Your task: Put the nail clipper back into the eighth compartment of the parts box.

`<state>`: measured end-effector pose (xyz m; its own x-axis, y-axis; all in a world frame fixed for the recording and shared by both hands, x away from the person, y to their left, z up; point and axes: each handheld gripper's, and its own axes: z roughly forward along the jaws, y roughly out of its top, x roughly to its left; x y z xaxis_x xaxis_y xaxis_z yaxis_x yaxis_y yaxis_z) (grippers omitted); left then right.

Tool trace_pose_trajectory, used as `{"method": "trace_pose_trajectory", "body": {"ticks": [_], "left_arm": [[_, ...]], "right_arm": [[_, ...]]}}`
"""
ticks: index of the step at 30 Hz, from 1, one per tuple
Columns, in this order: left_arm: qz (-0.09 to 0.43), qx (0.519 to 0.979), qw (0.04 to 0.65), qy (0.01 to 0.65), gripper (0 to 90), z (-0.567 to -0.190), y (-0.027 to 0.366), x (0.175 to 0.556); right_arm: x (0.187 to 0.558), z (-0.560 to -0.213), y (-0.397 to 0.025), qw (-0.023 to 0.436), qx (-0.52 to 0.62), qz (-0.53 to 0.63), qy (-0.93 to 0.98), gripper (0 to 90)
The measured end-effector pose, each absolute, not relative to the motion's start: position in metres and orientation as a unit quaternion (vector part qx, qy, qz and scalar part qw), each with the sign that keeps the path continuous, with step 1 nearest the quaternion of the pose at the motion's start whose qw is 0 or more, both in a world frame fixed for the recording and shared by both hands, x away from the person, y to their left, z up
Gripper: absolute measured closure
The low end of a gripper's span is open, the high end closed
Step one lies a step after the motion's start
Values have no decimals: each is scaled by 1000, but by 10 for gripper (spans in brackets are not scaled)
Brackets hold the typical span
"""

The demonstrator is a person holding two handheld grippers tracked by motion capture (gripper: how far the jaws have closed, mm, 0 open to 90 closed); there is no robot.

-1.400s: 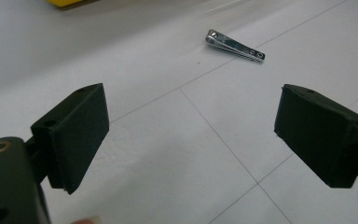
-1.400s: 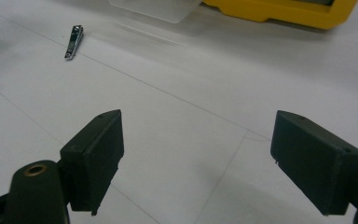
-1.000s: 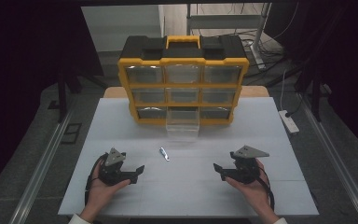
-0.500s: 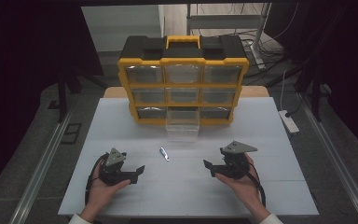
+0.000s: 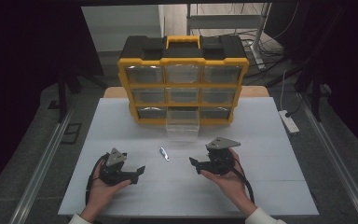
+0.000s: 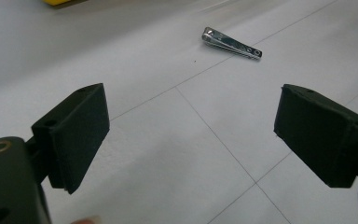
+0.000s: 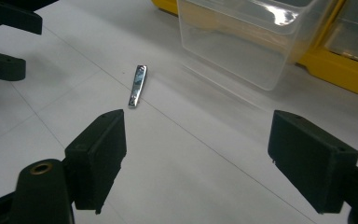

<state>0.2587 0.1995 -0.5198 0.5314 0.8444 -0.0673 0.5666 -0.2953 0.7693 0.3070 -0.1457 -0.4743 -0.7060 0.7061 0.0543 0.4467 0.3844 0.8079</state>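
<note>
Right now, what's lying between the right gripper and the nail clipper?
Nothing: bare white table separates the right gripper from the nail clipper, as the right gripper view shows.

Two black hand-held grippers with blocky matte jaws, grey three-cornered top plates, trailing black cables, white cuffs.

nail clipper point(image 7: 137, 86): shiny metal | drawer point(image 7: 247, 37): clear glossy plastic | table point(image 5: 270, 186): matt white

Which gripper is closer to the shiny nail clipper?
Right. The right gripper sits just right of the nail clipper; the left gripper sits left and nearer the person.
</note>
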Motion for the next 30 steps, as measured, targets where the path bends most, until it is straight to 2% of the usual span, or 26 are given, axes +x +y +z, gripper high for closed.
{"method": "trace_pose_trajectory", "body": {"ticks": [30], "left_arm": [[180, 788, 384, 446, 112, -521, 199, 258]], "right_arm": [[311, -469, -101, 140, 345, 408, 833, 193]]}}
